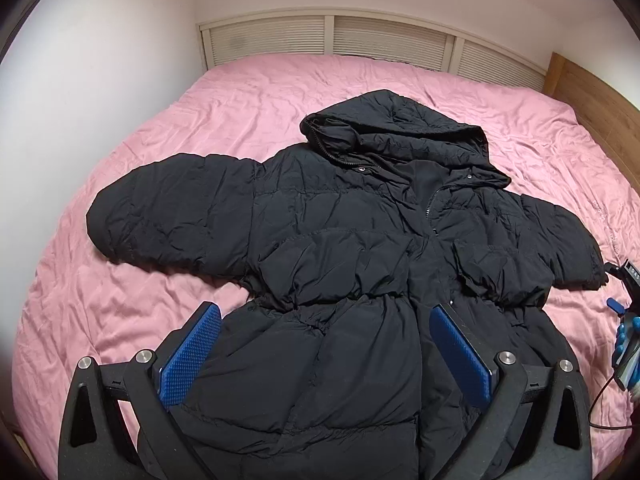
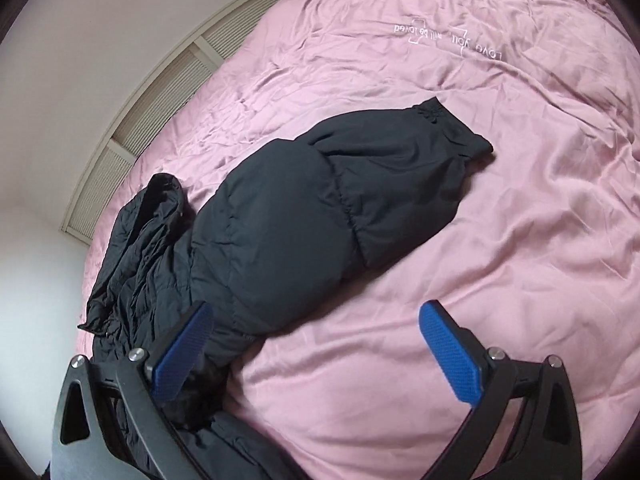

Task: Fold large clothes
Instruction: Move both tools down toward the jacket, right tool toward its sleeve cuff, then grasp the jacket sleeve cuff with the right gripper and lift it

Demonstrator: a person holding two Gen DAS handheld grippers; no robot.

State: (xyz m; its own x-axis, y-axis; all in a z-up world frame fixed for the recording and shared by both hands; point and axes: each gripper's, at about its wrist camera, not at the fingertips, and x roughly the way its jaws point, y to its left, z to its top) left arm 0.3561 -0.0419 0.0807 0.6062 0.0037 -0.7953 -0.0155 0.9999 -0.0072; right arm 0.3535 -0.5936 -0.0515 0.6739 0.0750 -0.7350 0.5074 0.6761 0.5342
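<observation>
A black hooded puffer jacket lies front up on the pink bed cover, both sleeves spread out sideways and the hood toward the headboard. My left gripper hangs open above the jacket's lower front, nothing between its blue pads. The right wrist view shows the jacket's right sleeve stretched across the cover, cuff pointing away. My right gripper is open over the base of that sleeve, its left pad above the fabric and its right pad above bare cover. The right gripper also shows at the left wrist view's right edge.
The pink bed cover is wrinkled and fills most of both views, with stitched white lettering on it. A slatted white headboard runs along the far side, a wooden panel at the far right, white walls to the left.
</observation>
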